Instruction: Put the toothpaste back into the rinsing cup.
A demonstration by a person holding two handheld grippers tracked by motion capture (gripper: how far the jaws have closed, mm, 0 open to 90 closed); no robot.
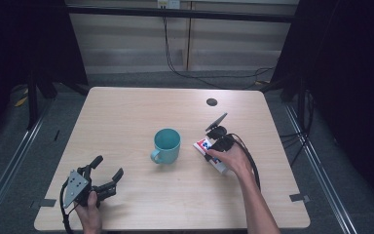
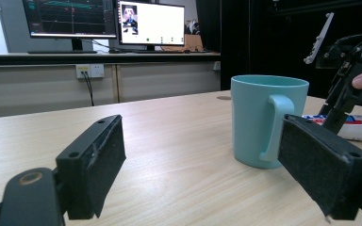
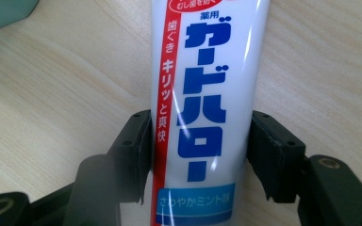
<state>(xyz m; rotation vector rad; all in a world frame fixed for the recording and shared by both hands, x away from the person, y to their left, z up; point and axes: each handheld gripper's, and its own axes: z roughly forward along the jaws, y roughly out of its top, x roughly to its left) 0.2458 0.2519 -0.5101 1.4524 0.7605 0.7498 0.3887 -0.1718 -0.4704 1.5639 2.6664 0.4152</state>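
A teal mug [image 1: 167,145] stands upright near the table's middle, its handle toward the front left; it also appears in the left gripper view [image 2: 264,122]. Just right of it a white toothpaste tube [image 1: 203,144] with blue and red print lies flat on the wood. My right gripper [image 1: 217,146] is lowered over the tube [image 3: 207,94], one jaw pressed against each side, shut on it [image 3: 200,141]. My left gripper [image 1: 108,168] rests at the front left, open, nothing between its pads [image 2: 202,155], which face the mug from a distance.
A round black hole [image 1: 212,102] sits in the tabletop [image 1: 126,112] at the back right. Two lit monitors [image 2: 108,19] stand on a counter beyond the table. Cables run over the floor [image 1: 214,78] behind it.
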